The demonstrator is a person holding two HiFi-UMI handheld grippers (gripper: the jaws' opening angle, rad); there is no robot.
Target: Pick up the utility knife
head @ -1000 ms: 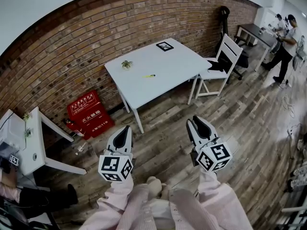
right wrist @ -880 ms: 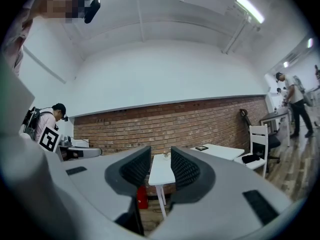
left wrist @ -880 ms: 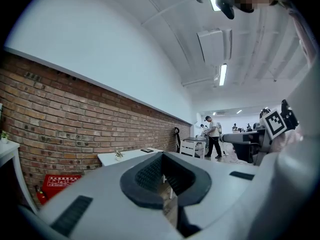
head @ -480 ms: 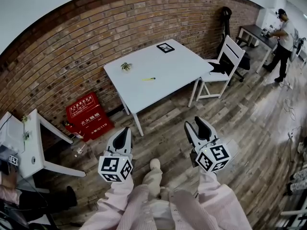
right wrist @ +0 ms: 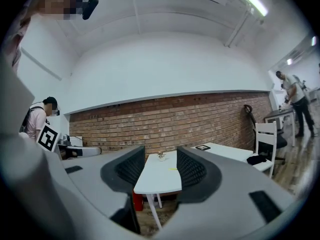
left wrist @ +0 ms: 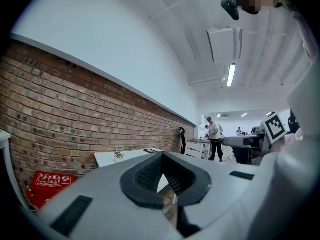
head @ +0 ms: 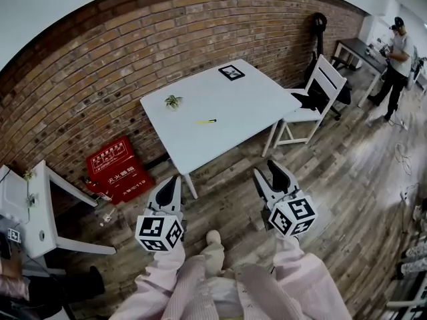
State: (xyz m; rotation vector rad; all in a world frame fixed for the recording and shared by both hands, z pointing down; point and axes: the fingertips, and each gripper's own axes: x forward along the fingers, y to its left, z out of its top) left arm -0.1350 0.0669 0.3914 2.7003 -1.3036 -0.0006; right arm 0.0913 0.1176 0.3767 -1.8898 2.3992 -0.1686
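Two empty grippers | my right gripper (head: 265, 170) just spread wide, my left gripper (head: 174, 180) closed tight | worktop (head: 243, 99) closer, utility knife (head: 207, 121) still far.

utility knife (head: 207, 122) on table (head: 243, 99), chair (head: 325, 79) right

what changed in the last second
The left gripper and right gripper both moved nearer the white table. The right gripper's jaws have just been opening, with nothing between them. Unchanged: left gripper shut, utility knife lying untouched on the table.
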